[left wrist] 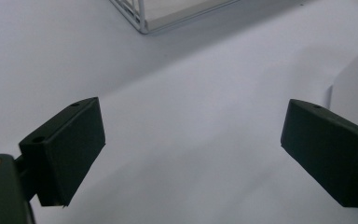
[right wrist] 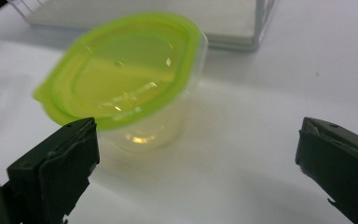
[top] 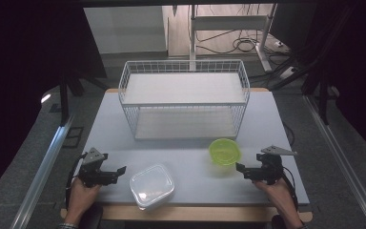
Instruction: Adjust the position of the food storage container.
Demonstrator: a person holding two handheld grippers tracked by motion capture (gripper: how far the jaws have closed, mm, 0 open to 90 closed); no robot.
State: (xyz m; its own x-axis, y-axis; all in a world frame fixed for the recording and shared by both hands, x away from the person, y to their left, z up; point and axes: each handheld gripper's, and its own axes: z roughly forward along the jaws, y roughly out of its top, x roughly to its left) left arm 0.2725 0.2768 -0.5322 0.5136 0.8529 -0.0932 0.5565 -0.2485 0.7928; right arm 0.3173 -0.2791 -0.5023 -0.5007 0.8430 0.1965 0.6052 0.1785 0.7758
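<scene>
A round clear tub with a lime green lid (top: 225,151) (right wrist: 126,88) stands on the table in front of the wire basket's right end. A square clear container with a white lid (top: 151,185) sits near the front edge, left of centre; its edge (left wrist: 354,79) appears at the right in the left gripper view. My left gripper (top: 120,171) (left wrist: 191,154) is open just left of the square container, with bare table between its jaws. My right gripper (top: 239,168) (right wrist: 196,172) is open just right of the green-lidded tub, jaws wide and apart from it.
A white wire basket (top: 184,98) with two shelves stands at the back middle of the grey table (top: 276,124); its corner (left wrist: 142,21) and front edge (right wrist: 242,39) appear in the gripper views. The floor, a metal rail (top: 43,167) and cables lie around the table.
</scene>
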